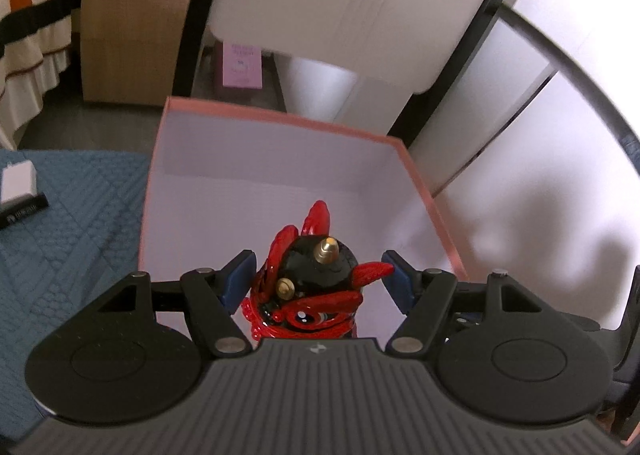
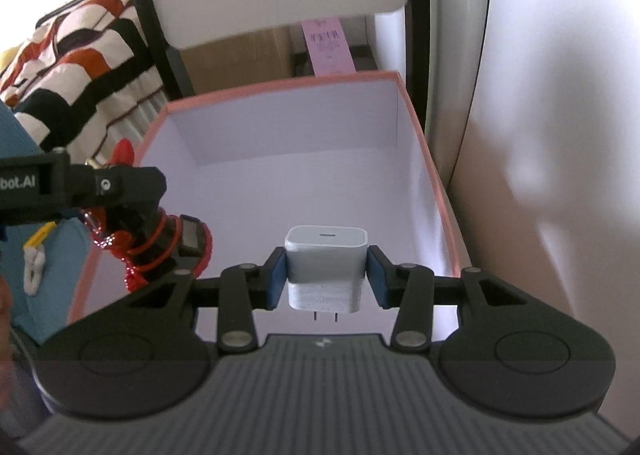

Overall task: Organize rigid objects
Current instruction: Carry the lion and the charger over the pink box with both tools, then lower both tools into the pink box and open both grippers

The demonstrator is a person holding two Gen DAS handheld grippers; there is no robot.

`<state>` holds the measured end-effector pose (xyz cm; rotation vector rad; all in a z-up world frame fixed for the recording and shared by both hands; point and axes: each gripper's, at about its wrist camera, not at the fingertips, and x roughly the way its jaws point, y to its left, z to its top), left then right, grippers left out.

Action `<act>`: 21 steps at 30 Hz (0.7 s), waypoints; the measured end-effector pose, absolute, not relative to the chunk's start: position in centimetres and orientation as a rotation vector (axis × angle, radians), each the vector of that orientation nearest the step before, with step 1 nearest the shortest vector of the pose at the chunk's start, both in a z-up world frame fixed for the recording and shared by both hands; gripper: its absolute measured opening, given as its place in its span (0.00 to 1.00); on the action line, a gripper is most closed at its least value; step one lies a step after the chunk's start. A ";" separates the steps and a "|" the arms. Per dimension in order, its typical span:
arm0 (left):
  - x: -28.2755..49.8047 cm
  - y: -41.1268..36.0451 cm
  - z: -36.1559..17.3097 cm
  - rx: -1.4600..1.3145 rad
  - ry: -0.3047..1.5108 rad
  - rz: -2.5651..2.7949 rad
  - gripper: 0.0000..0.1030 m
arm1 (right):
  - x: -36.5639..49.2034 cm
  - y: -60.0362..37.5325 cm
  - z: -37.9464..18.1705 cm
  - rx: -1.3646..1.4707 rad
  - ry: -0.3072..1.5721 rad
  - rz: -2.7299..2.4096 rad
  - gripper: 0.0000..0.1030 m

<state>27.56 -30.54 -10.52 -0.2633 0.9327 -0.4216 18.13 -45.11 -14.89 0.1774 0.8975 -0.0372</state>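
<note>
Box [image 2: 420, 143] was empty, so nothing stowed yet. Left tongs [image 1: 318, 279] gripped red/black figurine [image 1: 316, 287], right tongs [image 2: 326, 275] clamped white charger [image 2: 326, 269]; both hung over box, w/ release left.

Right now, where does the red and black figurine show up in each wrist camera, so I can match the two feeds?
Left wrist view: the red and black figurine sits bottom centre, between the left gripper fingers, above the open box.
Right wrist view: the figurine is at the left edge, under the left gripper, over the box's left wall.
Shared landmark: the pink-rimmed box with its white inside.
</note>
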 end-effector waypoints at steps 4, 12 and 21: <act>28.1 -31.6 -12.0 -0.244 0.978 -0.430 0.72 | 18.2 -45.7 -16.1 0.197 0.929 -0.039 0.45; 28.6 -33.4 -14.6 -0.212 1.048 -0.439 0.72 | 18.4 -46.4 -18.0 0.211 0.969 -0.060 0.45; 28.7 -33.7 -15.6 -0.219 1.067 -0.426 0.74 | 18.1 -46.7 -18.3 0.210 0.980 -0.065 0.46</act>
